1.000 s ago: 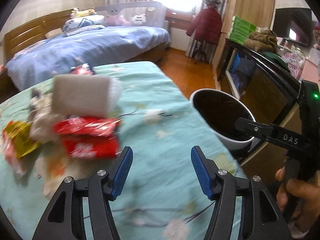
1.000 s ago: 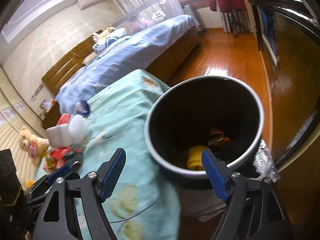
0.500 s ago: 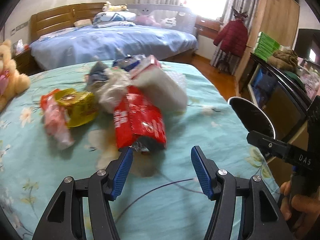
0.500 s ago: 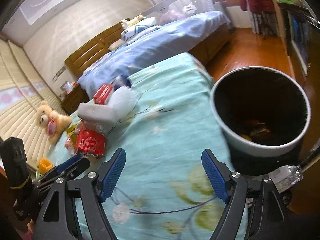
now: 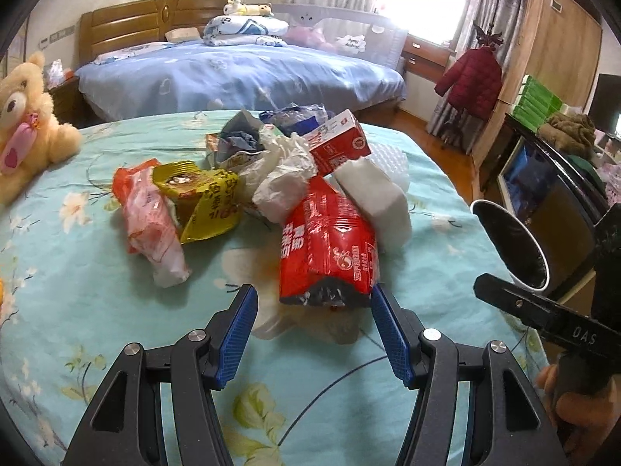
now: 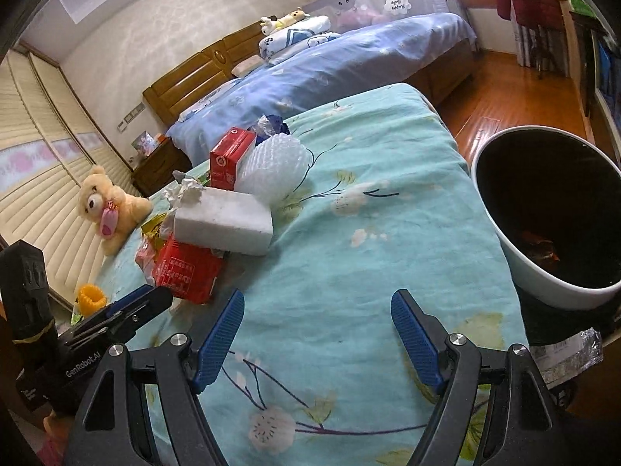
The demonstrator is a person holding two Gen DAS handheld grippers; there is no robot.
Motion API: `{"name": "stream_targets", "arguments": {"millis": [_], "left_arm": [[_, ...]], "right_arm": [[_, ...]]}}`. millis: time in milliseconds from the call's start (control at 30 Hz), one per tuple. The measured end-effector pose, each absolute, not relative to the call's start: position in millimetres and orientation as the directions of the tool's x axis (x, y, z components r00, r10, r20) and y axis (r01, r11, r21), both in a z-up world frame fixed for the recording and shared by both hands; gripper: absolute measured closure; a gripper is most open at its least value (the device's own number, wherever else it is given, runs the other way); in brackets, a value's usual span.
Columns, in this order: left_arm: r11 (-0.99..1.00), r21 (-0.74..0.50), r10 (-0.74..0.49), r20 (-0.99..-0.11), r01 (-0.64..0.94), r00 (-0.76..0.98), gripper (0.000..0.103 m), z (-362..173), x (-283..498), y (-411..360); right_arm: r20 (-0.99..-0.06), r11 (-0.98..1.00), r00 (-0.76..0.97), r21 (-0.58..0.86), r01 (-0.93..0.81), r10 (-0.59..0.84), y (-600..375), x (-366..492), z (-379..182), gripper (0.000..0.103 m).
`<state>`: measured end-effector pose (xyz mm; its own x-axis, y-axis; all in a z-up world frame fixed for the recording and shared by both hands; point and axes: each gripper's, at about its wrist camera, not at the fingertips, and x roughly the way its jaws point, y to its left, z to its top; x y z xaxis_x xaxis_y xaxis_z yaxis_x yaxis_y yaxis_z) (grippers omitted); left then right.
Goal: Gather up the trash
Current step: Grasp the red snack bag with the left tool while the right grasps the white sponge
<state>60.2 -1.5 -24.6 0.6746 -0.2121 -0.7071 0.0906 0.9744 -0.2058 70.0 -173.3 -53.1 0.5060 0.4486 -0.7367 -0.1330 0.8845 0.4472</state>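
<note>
A heap of trash lies on the teal floral bed cover (image 5: 97, 303): a red wrapper (image 5: 330, 248), a white foam block (image 5: 376, 202), a red carton (image 5: 339, 143), crumpled white paper (image 5: 283, 178), a yellow packet (image 5: 202, 198) and an orange-white bag (image 5: 149, 221). My left gripper (image 5: 312, 330) is open, its fingertips just short of the red wrapper's near end, right pad almost touching. My right gripper (image 6: 316, 338) is open and empty over bare cover. The white bin (image 6: 551, 213) with black liner stands right of the bed, some trash inside. The red wrapper (image 6: 184, 272) and foam block (image 6: 225, 221) show left in the right wrist view.
A teddy bear (image 5: 23, 124) sits at the bed's left edge. A blue bed (image 5: 240, 73) stands behind. A dark cabinet (image 5: 551, 178) is beside the bin (image 5: 512, 244). A small orange cup (image 6: 92, 297) lies near the left gripper (image 6: 128, 310) in the right wrist view.
My left gripper swung left from the bin side and closed in on the trash heap, now at the red wrapper. My right gripper drew back from over the bin to above the bed cover.
</note>
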Motion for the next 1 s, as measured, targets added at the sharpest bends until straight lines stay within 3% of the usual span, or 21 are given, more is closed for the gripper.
{"name": "stream_targets", "arguments": {"millis": [167,400,433,633,1000], "left_arm": [[0.973,-0.207,-0.226,-0.724,0.107,0.651,0.046,-32.2,74.8,0.8],[0.957,-0.254,-0.284,-0.738,0.138,0.613,0.093,-43.7,104.1,16.6],[0.954,-0.261,-0.293,-0.733,0.145,0.614,0.096,-43.1,104.5,17.8],[0.964,-0.217,-0.264,-0.706,0.154,0.658,0.102,-37.0,90.4,29.4],[0.969,-0.237,-0.220,-0.691,0.072,0.688,0.102,-38.6,64.5,68.9]], "right_arm": [[-0.740,0.885,0.503,0.448,-0.126,0.446,-174.5,72.7,-55.7,0.023],[-0.740,0.885,0.504,0.447,-0.127,0.446,-171.1,75.4,-56.1,0.023],[-0.740,0.886,0.503,0.446,-0.129,0.446,-169.6,76.4,-56.0,0.023],[-0.738,0.882,0.494,0.441,-0.163,0.460,-153.0,83.1,-56.7,0.023],[-0.719,0.850,0.453,0.454,-0.268,0.527,-102.4,104.8,-58.2,0.024]]}}
